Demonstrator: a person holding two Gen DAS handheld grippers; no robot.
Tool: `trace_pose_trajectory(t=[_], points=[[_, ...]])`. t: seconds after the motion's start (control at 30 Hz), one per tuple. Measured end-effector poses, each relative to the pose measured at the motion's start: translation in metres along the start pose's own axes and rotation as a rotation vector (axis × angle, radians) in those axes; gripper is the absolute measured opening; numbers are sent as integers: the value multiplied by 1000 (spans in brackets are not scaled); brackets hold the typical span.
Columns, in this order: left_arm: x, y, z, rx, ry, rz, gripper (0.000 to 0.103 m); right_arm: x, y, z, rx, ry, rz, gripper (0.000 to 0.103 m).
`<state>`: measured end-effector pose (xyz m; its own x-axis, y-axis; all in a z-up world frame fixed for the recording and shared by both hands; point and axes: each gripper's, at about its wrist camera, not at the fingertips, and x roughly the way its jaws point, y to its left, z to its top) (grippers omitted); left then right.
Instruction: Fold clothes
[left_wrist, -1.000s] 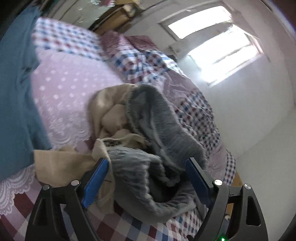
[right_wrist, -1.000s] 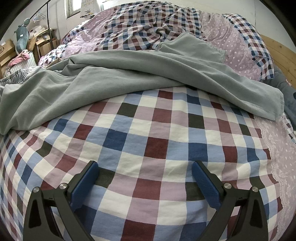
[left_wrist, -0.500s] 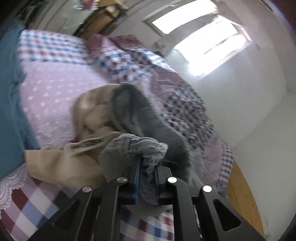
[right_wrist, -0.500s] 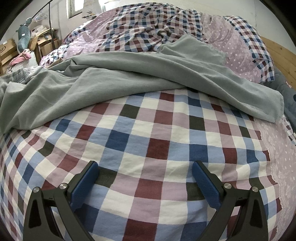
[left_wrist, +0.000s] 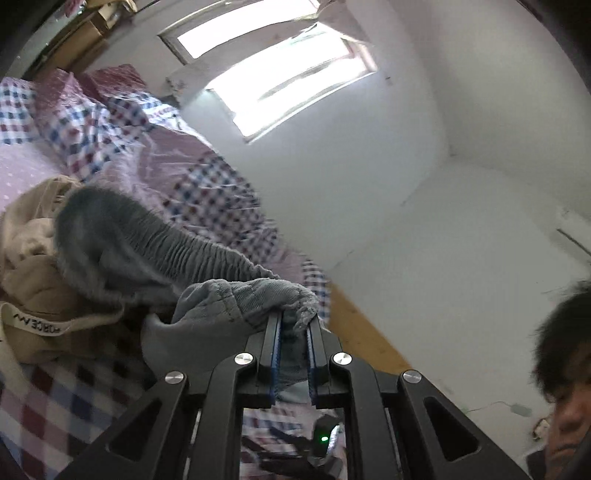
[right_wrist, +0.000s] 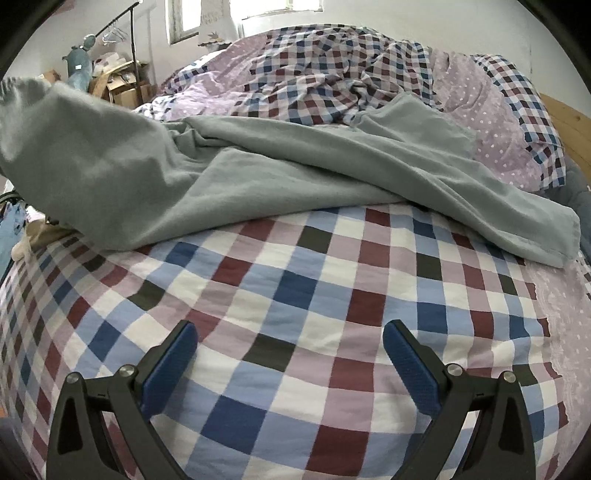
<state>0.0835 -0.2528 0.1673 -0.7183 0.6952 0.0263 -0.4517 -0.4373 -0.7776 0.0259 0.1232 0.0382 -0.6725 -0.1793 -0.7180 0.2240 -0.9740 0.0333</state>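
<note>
Grey sweatpants (right_wrist: 229, 173) are sprawled across the checked bedspread (right_wrist: 295, 295), one leg running out to the right, the waist end raised at the left. The left gripper (left_wrist: 293, 325) is clamped tight on the bunched elastic waistband (left_wrist: 251, 291), lifted off the bed. Right gripper (right_wrist: 290, 354) hovers low over bare quilt, jaws wide apart, holding nothing. A beige garment (left_wrist: 33, 258) sits beside the waistband, maybe a hoodie, hard to say.

Trousers (right_wrist: 258, 173) lie across the bed (right_wrist: 295, 295), left to right, beyond the right gripper (right_wrist: 290, 354). Crumpled quilt (right_wrist: 332, 74) behind them; clothes rack (right_wrist: 122, 33) far left; headboard (right_wrist: 565, 122) far right.
</note>
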Motion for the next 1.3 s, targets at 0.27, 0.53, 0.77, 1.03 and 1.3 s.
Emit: trace_pose_trajectory(t=[0.27, 0.53, 0.77, 1.03, 1.3], points=[[-7, 67, -9, -53, 17, 583, 25, 1, 5, 1, -7, 6, 15, 103], [5, 58, -23, 60, 83, 713, 81, 5, 3, 2, 1, 17, 18, 103], [42, 68, -43, 120, 286, 766, 82, 6, 6, 1, -8, 22, 12, 103], [53, 56, -47, 92, 353, 625, 10, 6, 7, 1, -14, 18, 12, 103], [41, 21, -32, -10, 253, 210, 8, -2, 11, 1, -10, -14, 43, 102]])
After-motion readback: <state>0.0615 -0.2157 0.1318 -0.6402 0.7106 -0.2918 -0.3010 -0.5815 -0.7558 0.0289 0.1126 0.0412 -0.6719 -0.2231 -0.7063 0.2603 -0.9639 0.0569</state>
